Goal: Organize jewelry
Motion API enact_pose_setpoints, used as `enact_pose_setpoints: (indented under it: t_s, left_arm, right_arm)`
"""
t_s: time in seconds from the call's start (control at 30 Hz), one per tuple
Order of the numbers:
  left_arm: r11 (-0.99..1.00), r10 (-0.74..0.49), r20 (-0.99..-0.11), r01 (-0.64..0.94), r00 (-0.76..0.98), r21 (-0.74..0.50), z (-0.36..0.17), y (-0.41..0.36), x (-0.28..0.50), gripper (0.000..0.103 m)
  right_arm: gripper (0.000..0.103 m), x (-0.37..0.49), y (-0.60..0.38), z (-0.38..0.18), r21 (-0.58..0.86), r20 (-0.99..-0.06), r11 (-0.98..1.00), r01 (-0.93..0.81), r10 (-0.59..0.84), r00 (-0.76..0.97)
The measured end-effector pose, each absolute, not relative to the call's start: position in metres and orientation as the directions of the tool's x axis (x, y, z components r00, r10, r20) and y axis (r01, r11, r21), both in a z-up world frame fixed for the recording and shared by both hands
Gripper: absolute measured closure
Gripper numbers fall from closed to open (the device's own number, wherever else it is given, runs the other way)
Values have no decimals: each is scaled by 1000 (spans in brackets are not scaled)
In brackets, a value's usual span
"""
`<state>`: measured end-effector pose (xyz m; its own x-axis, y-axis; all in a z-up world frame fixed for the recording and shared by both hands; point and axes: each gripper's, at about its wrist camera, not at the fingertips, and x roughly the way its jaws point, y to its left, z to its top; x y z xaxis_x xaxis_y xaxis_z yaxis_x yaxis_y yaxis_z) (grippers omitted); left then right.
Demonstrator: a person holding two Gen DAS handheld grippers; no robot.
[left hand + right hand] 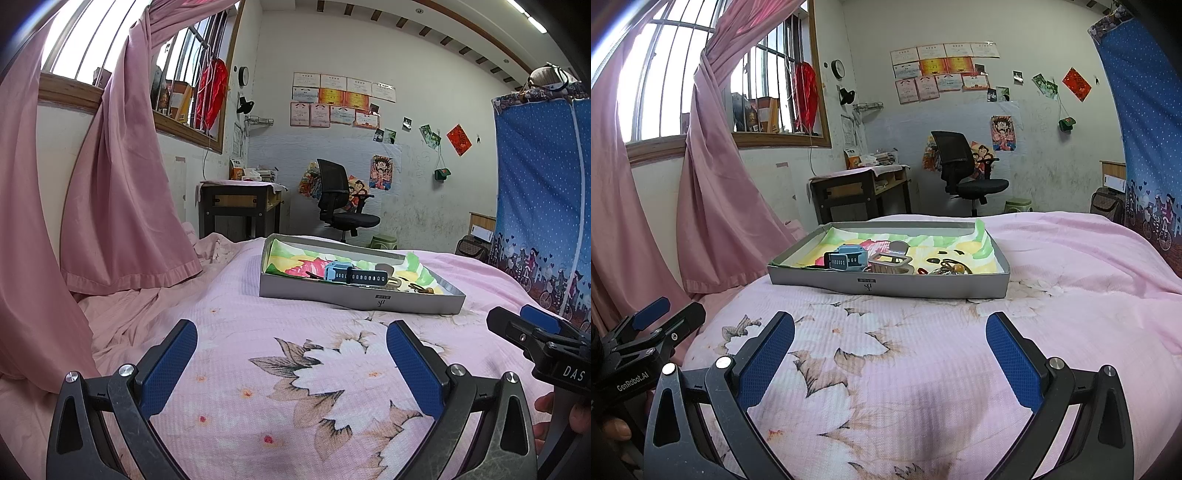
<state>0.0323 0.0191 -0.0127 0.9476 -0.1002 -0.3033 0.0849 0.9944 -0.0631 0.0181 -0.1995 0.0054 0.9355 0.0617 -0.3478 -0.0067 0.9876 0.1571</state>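
The left hand-held gripper (291, 354) is spread wide with nothing between its blue pads, low over the pink bed (258, 369). The right hand-held gripper (890, 347) is spread wide too and holds nothing. Both point at a gray tray (886, 286) that sits on the bed a little way ahead. In the tray lie a blue watch (846, 258), a silver clip (892, 260) just beside it, and some small dark bits and a hair tie (951, 267) near the right end. So the jewelry is all in the tray, bunched near the front wall. This could be a look before sorting the pieces, or a look after they were put in. I cannot tell which.
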Motion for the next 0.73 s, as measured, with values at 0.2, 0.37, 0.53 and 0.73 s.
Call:
enact_pose_setpoints:
  t_s: [0.2, 0.37, 0.53, 0.73]
  left_arm:
    - [995, -91, -314, 73, 945, -69, -13, 20, 33, 0]
    - [996, -81, -320, 64, 944, -61, -15, 18, 33, 0]
    - [997, -77, -326, 67, 942, -41, -16, 15, 33, 0]
    - [997, -76, -326, 67, 942, -39, -15, 14, 32, 0]
  right_arm:
    - [1, 19, -200, 6, 158, -349, 987, -6, 62, 935]
    - [1, 18, -197, 3, 159, -351, 987, -4, 61, 935]
    - [1, 17, -194, 0, 162, -356, 987, -1, 60, 932]
    - [1, 16, -193, -1, 163, -358, 987, -1, 60, 932]
